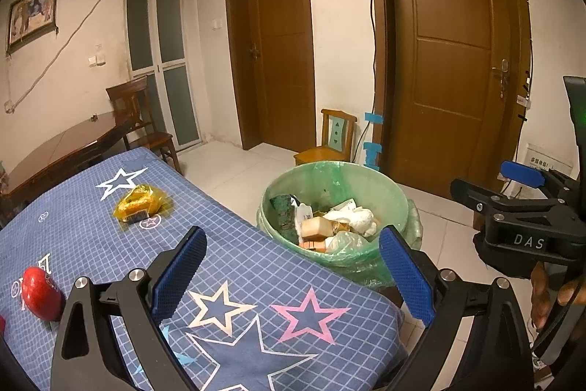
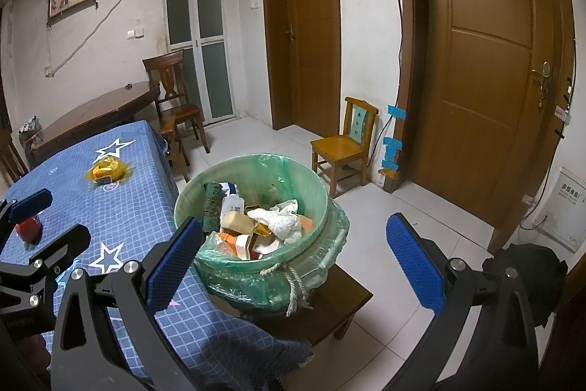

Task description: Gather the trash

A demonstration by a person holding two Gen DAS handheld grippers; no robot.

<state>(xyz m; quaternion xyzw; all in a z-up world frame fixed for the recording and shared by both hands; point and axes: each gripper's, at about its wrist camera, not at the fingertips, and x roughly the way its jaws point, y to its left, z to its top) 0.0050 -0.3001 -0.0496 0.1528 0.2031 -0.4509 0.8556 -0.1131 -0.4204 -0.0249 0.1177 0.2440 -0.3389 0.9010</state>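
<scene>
A green-lined trash bin (image 1: 329, 176) (image 2: 293, 178), full of paper, wrappers and boxes, stands beside the table's right edge. On the blue star-patterned tablecloth (image 1: 238, 262) (image 2: 128, 207) lies a crumpled yellow wrapper (image 1: 141, 206) (image 2: 108, 171) farther back. A red rounded object (image 1: 40, 294) (image 2: 29, 229) sits near the front left. My left gripper (image 1: 293, 275) (image 2: 47, 222) is open over the table's front corner, holding nothing. My right gripper (image 2: 295, 262) (image 1: 490, 180) hangs open and empty just before the bin's near rim.
The bin rests on a low dark stool (image 2: 329, 310). A small wooden chair (image 1: 329, 141) (image 2: 348, 141) stands by the wall between two brown doors. A dark wooden table (image 2: 102, 112) and chair lie beyond. A black bag (image 2: 523, 277) sits on the floor at right.
</scene>
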